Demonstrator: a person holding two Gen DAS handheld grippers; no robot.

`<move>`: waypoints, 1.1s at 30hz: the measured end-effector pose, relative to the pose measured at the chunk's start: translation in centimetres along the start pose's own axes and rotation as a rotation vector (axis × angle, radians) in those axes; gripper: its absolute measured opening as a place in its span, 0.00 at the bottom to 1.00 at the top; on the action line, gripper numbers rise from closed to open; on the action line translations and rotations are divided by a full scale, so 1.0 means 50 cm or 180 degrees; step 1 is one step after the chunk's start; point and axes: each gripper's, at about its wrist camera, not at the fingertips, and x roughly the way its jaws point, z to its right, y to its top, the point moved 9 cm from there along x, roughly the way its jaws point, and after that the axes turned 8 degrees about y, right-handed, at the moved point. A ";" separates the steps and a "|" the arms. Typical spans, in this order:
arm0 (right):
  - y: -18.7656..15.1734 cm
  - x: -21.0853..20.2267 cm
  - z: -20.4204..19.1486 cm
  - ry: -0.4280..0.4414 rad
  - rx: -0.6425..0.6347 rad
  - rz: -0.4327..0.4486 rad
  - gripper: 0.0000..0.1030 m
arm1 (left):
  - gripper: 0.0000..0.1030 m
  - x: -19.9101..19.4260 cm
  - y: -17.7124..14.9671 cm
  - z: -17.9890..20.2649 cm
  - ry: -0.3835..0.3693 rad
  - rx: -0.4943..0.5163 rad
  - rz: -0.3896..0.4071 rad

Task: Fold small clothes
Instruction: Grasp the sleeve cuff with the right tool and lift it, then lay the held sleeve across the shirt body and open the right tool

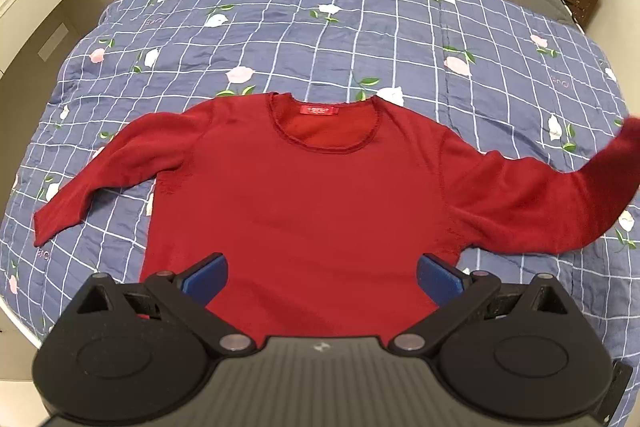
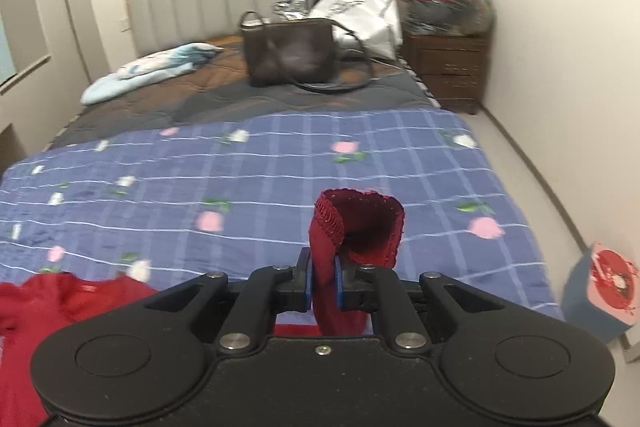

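Note:
A red long-sleeved sweater lies face up on a blue checked quilt, neck away from me, its left sleeve flat and bent down. My left gripper hangs open above the sweater's lower hem, with nothing between its blue pads. The right sleeve rises off the quilt toward the right edge. In the right wrist view my right gripper is shut on that sleeve's cuff, which sticks up past the fingers. The sweater's body shows at lower left.
A brown handbag stands on the dark bedspread behind the quilt, beside a white bag and a folded pale cloth. A wooden nightstand with a full plastic bag stands at the right. A small box sits on the floor.

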 end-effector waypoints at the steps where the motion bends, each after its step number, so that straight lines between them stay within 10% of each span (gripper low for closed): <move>1: 0.006 -0.001 -0.028 0.0029 -0.0003 0.0001 0.10 | 1.00 0.004 -0.001 -0.014 -0.0021 0.0003 0.0005; 20: -0.126 0.137 -0.622 0.0692 -0.0580 -0.0348 0.08 | 1.00 0.098 -0.029 -0.440 0.0309 -0.0305 -0.0176; 33: -0.283 0.253 -0.806 0.0846 -0.0723 -0.0863 0.08 | 1.00 0.149 -0.061 -0.582 0.0463 -0.0358 -0.0313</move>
